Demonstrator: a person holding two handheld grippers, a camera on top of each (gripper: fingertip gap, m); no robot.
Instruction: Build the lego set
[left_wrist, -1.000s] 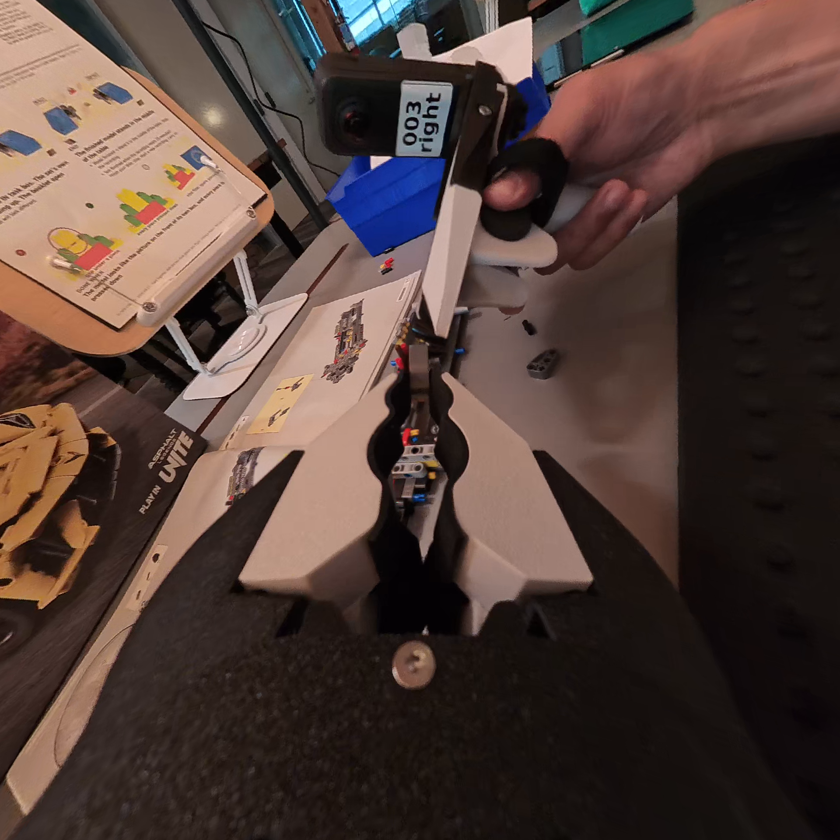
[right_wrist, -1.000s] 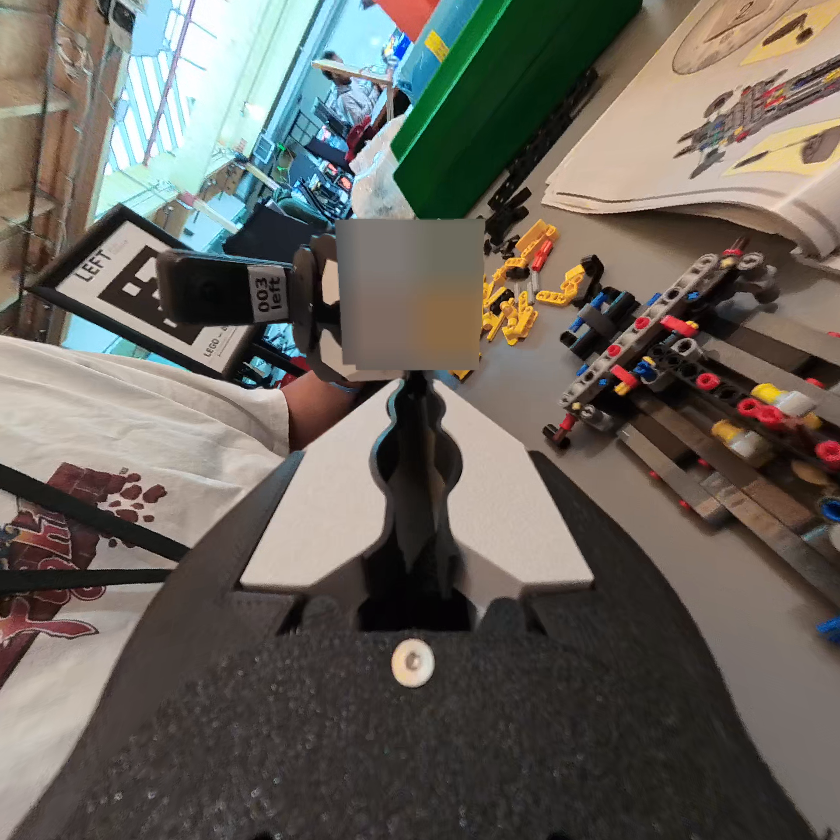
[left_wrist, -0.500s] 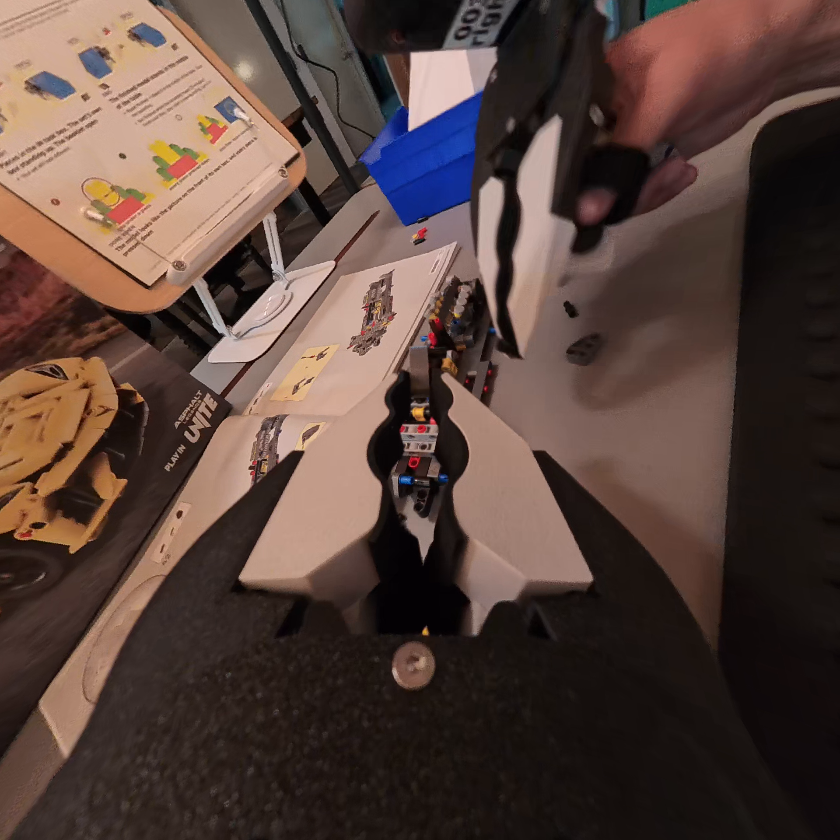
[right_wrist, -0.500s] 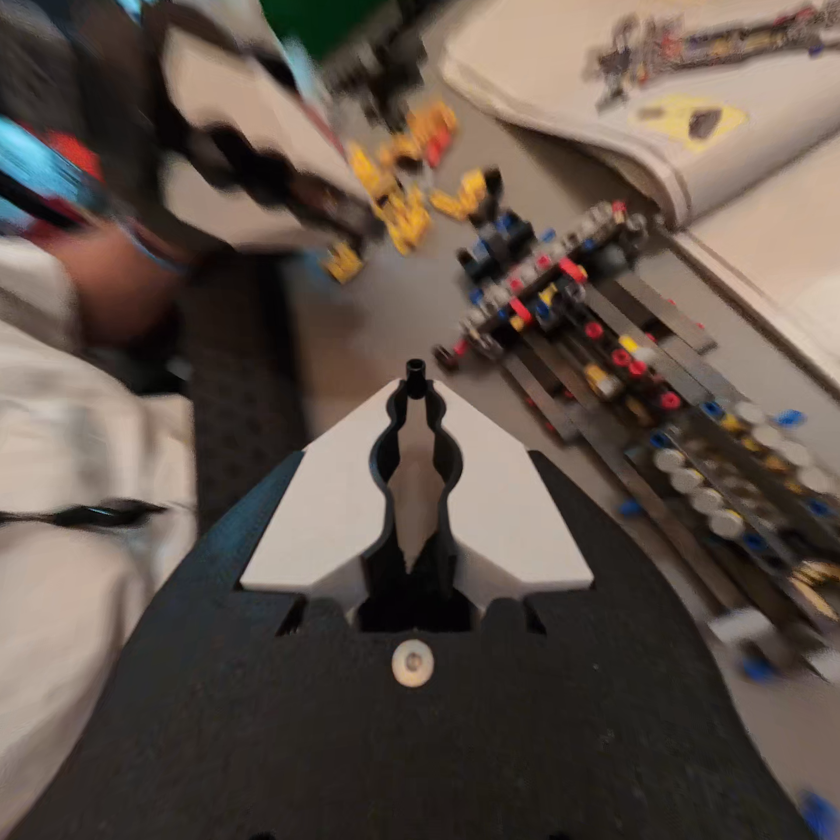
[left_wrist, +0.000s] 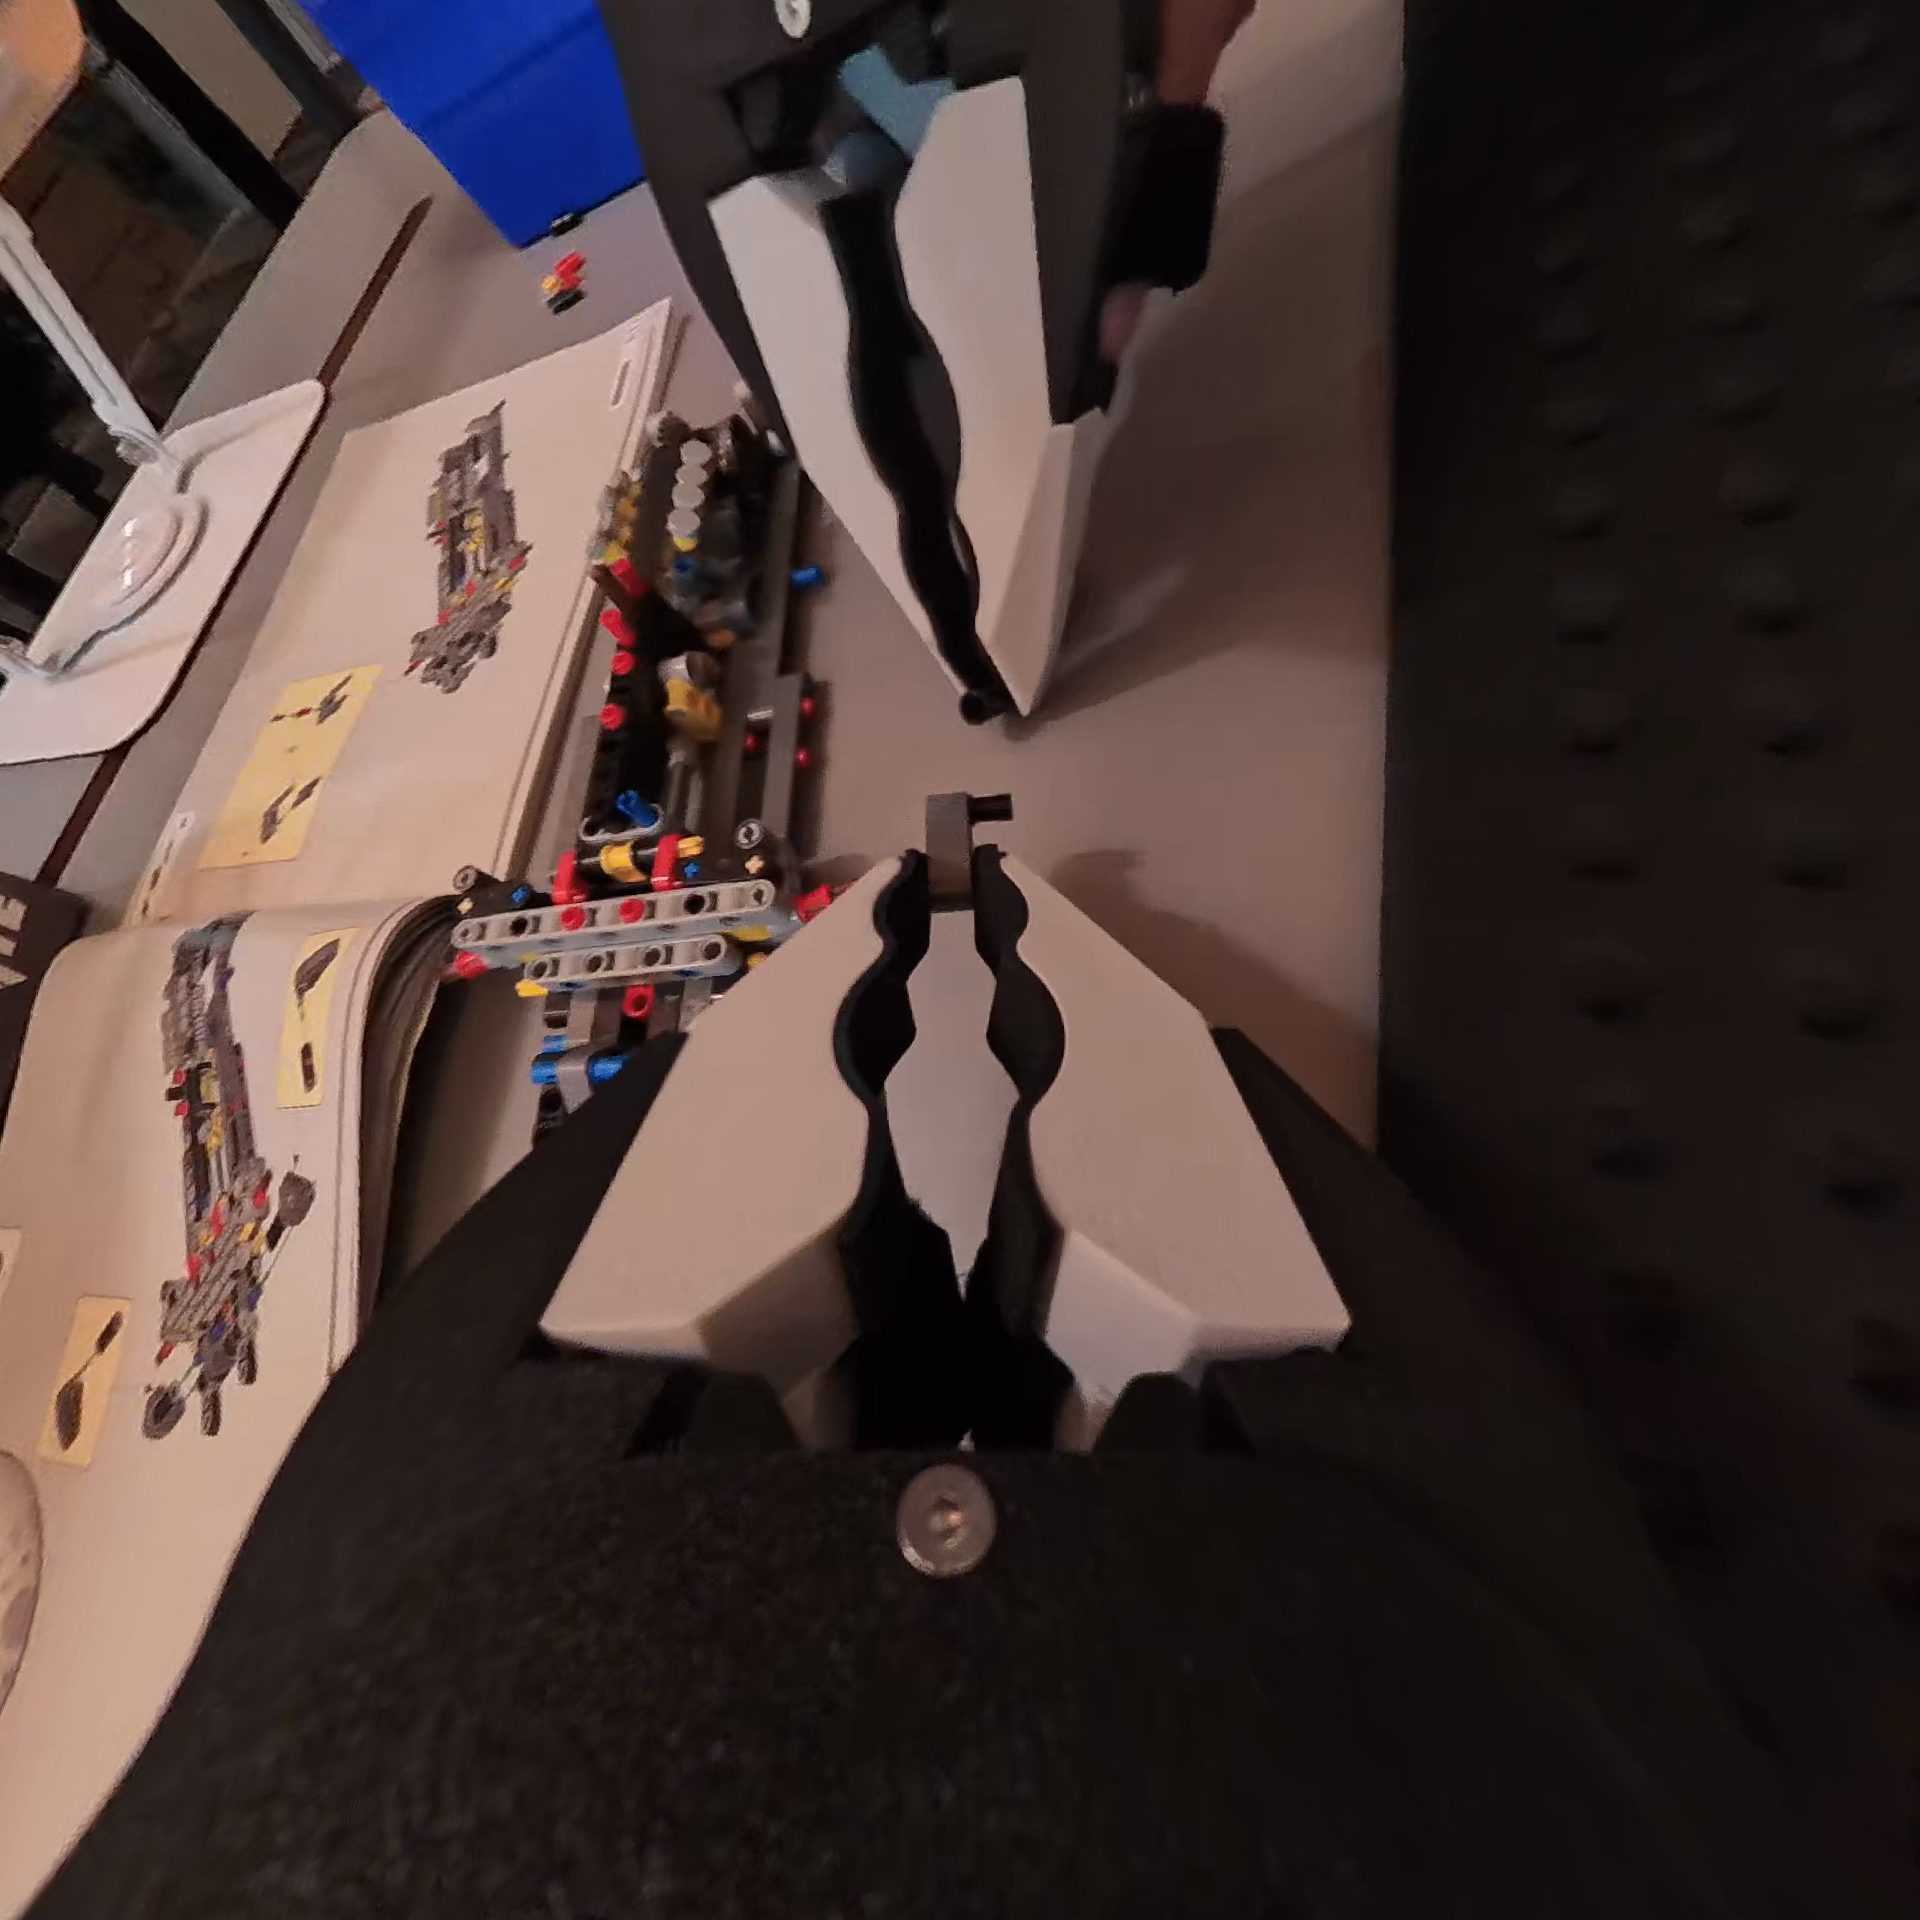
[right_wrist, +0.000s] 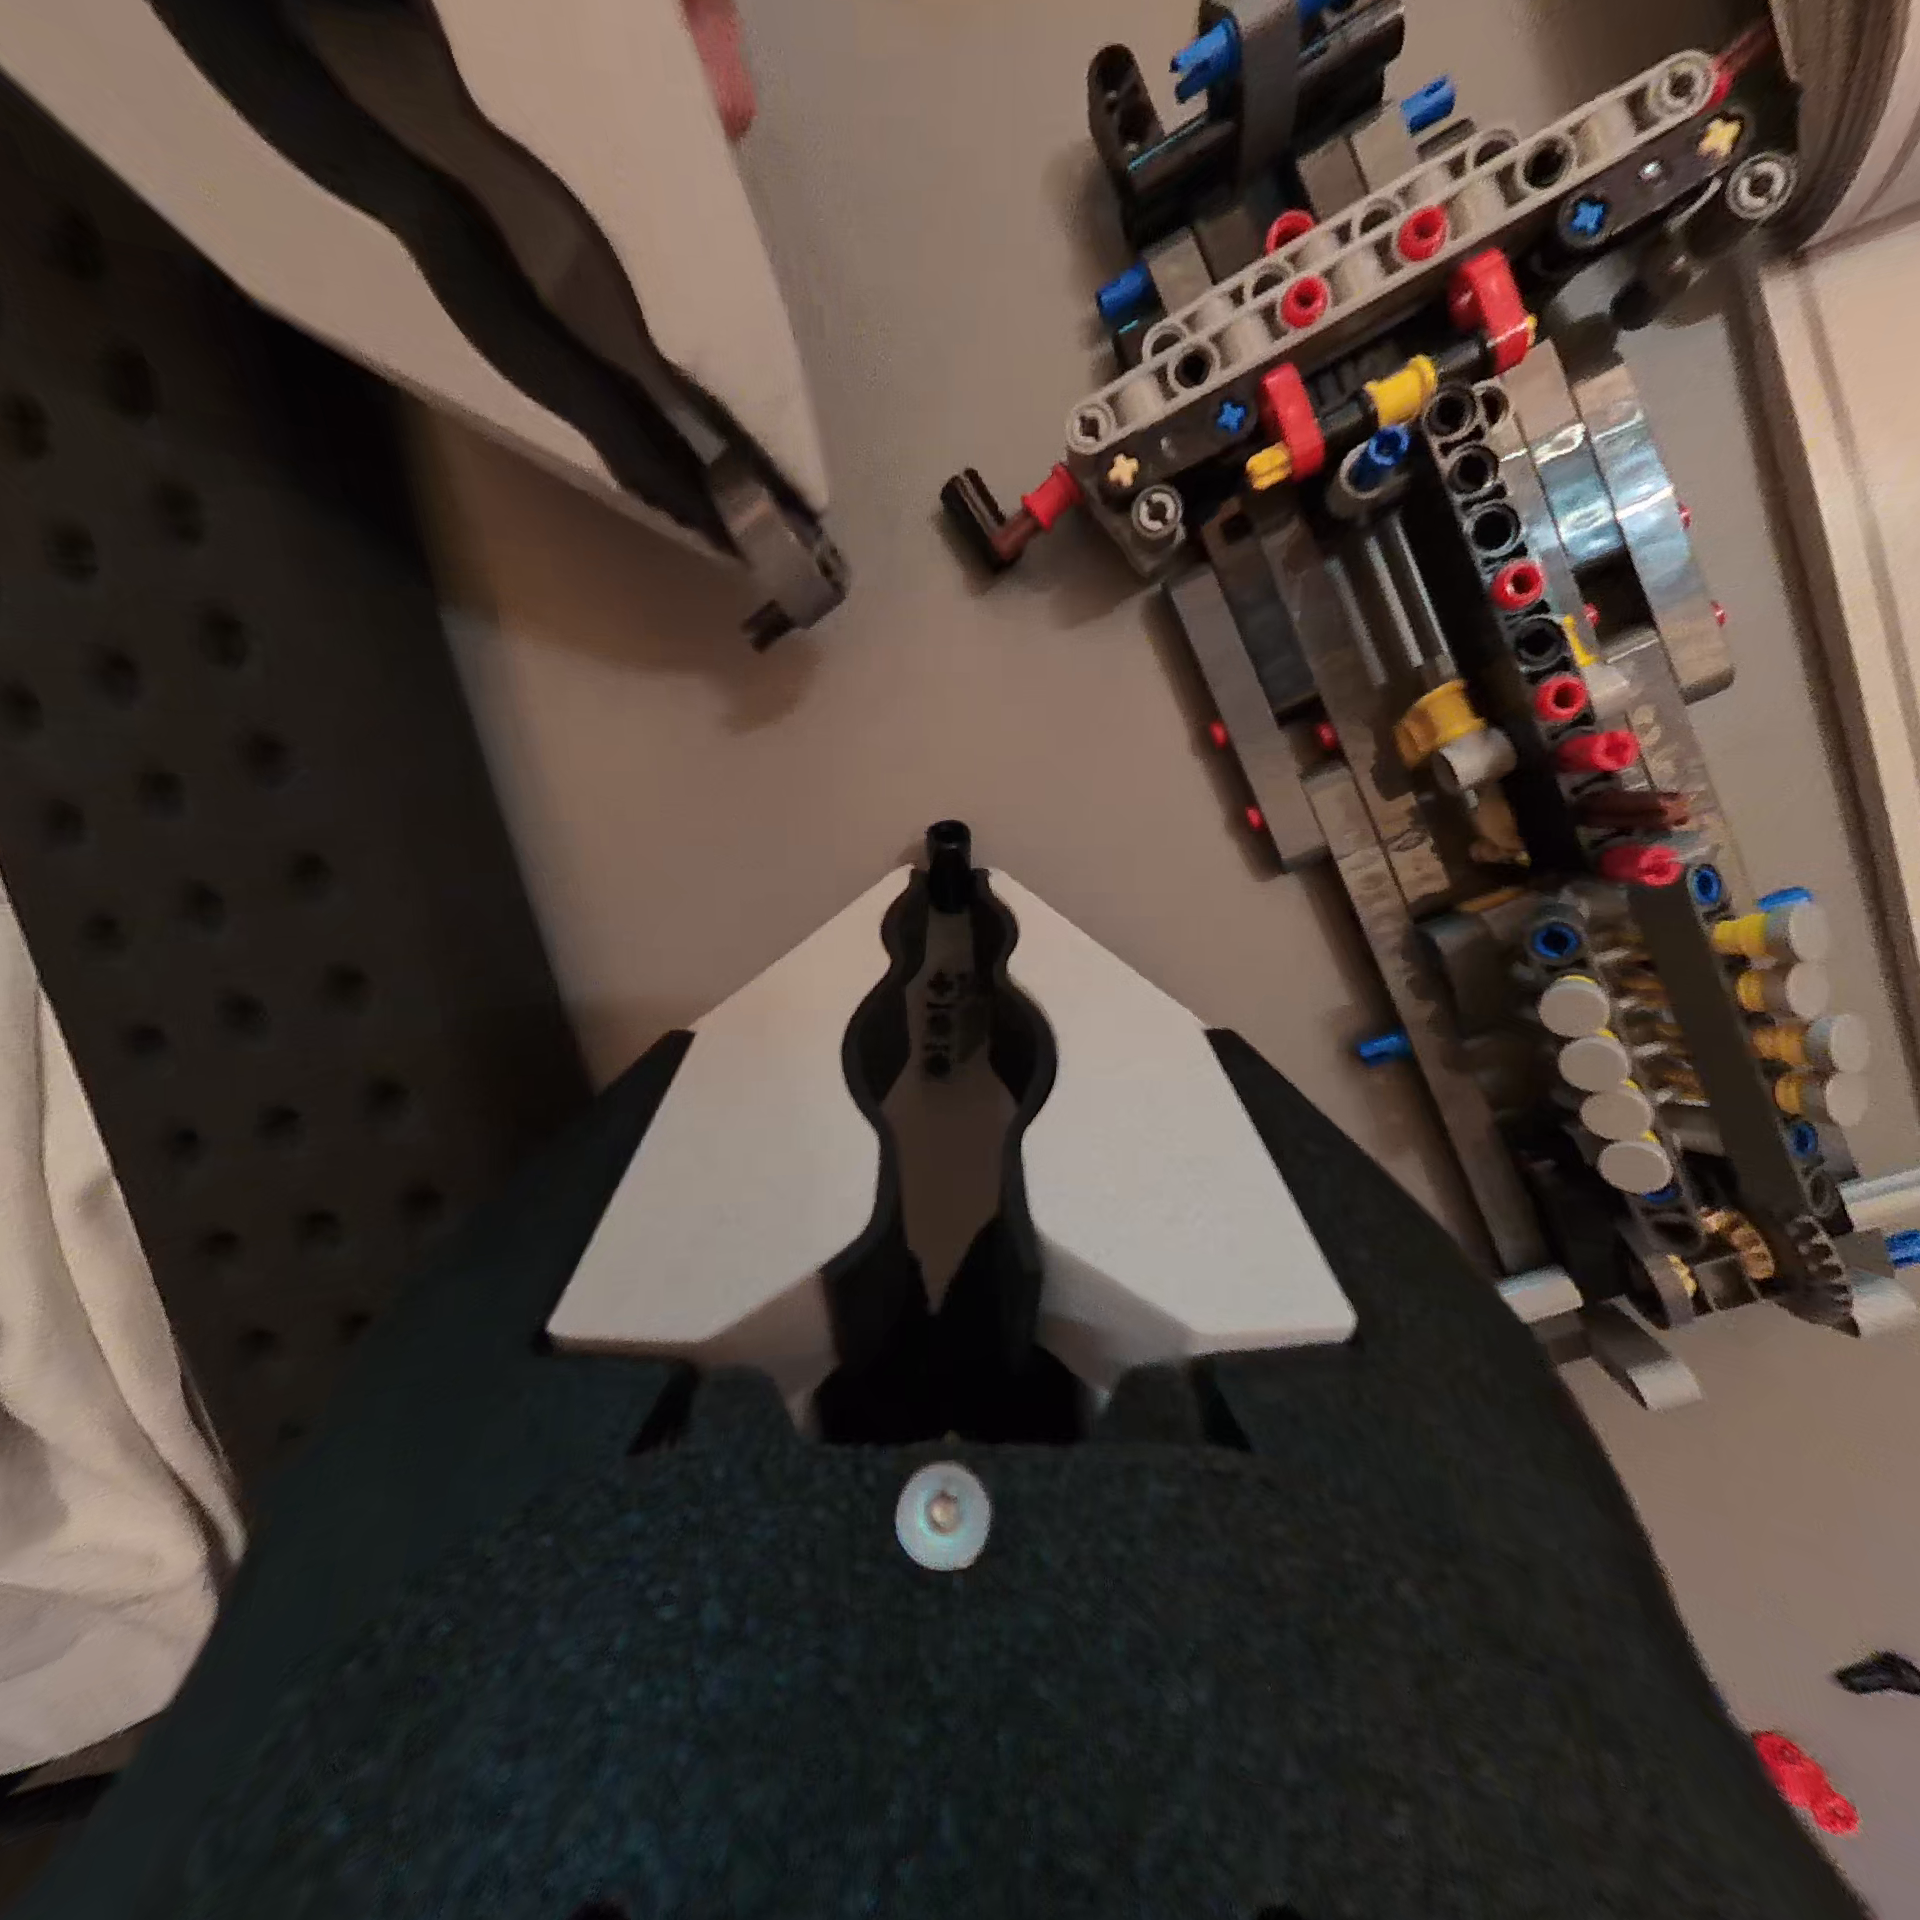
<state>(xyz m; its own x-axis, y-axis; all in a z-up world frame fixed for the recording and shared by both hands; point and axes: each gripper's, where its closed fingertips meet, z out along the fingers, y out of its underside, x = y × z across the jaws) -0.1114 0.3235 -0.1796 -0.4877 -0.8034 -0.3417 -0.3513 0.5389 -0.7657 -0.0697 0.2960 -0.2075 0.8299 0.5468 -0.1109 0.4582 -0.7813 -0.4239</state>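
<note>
The long grey lego chassis (right_wrist: 1455, 582) lies flat on the table, studded with red, blue and yellow pins. A small grey piece (left_wrist: 948, 847) with a black pin sticking out sideways stands upright, and a separate black pin (right_wrist: 948, 862) points forward nearby.

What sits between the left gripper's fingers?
The left gripper pinches a small grey beam piece at its fingers' tips, with a short black pin sticking out sideways. The beam's lower part is covered by the fingers.

Grey beam (left_wrist: 948, 836), black pin (right_wrist: 945, 854)
</note>
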